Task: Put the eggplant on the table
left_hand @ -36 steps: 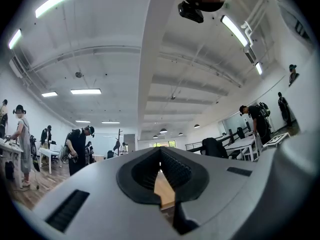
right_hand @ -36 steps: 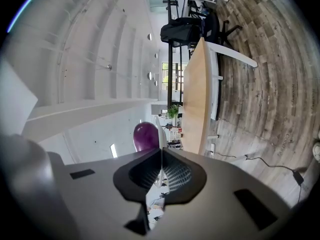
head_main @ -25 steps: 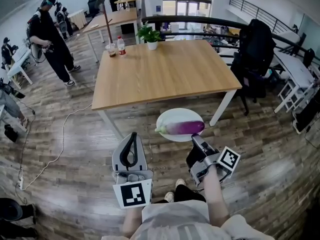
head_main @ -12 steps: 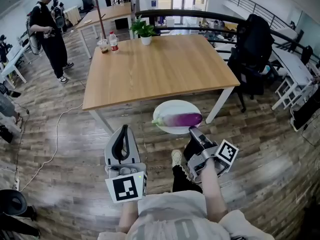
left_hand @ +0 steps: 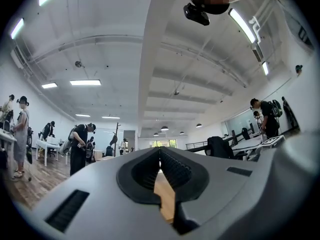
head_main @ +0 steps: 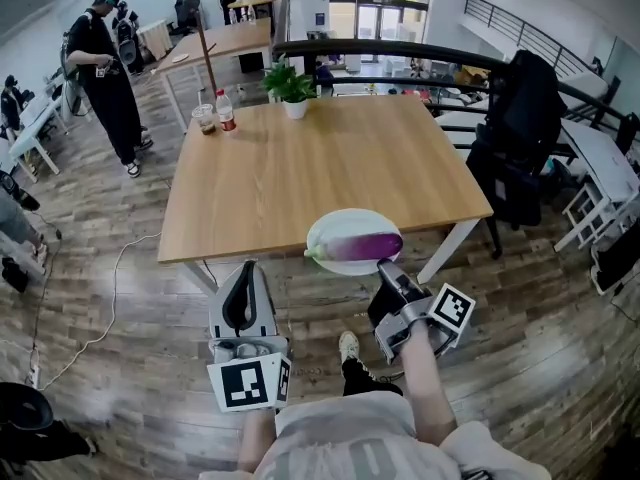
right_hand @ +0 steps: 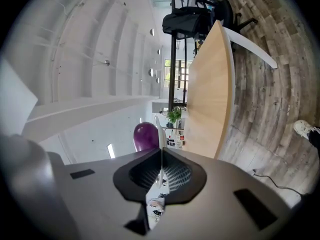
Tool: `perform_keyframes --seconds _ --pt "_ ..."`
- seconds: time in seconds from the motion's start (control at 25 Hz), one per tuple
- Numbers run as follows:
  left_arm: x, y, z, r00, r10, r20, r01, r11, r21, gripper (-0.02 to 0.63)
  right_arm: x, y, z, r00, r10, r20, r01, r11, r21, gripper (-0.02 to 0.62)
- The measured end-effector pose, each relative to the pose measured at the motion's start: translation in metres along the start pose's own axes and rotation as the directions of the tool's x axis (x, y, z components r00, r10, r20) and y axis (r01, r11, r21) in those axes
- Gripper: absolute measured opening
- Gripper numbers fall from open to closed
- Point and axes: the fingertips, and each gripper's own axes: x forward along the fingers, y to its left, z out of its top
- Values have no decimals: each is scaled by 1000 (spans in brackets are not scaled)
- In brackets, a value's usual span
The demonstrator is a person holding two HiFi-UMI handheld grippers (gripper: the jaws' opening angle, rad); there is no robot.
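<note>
A purple eggplant [head_main: 362, 245] lies on a white plate [head_main: 335, 230] held in the air at the near edge of the wooden table [head_main: 300, 163]. My right gripper [head_main: 384, 266] is shut on the plate's near rim. In the right gripper view the thin plate rim [right_hand: 160, 134] runs between the jaws, with the eggplant [right_hand: 145, 135] just left of it and the table [right_hand: 210, 94] beyond. My left gripper [head_main: 245, 269] hangs shut and empty below the table's front edge, left of the plate. In its own view the left gripper [left_hand: 160, 153] has its jaws meeting.
A potted plant [head_main: 292, 86], a bottle [head_main: 226, 111] and a cup [head_main: 205, 118] stand at the table's far side. A black chair with a jacket [head_main: 525, 138] is at the right. A person [head_main: 108, 78] stands far left. A cable [head_main: 100, 303] lies on the wood floor.
Both grippers have moved forward toward the table, the right one carrying the plate and eggplant. The plate now overlaps the table's near edge; before, it was short of it.
</note>
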Motion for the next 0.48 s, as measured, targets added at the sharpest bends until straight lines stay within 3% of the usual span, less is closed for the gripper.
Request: perform_keyframes --seconds 0.2,0.48 --pt "82 10 -16 998 51 -31 -50 999 22 9 69 1 38 998 -14 -69 12 1000 -22 25" --pt "185 36 -28 987 162 -12 -162 986 41 9 165 -10 81 985 -17 -173 17 1000 -5 25"
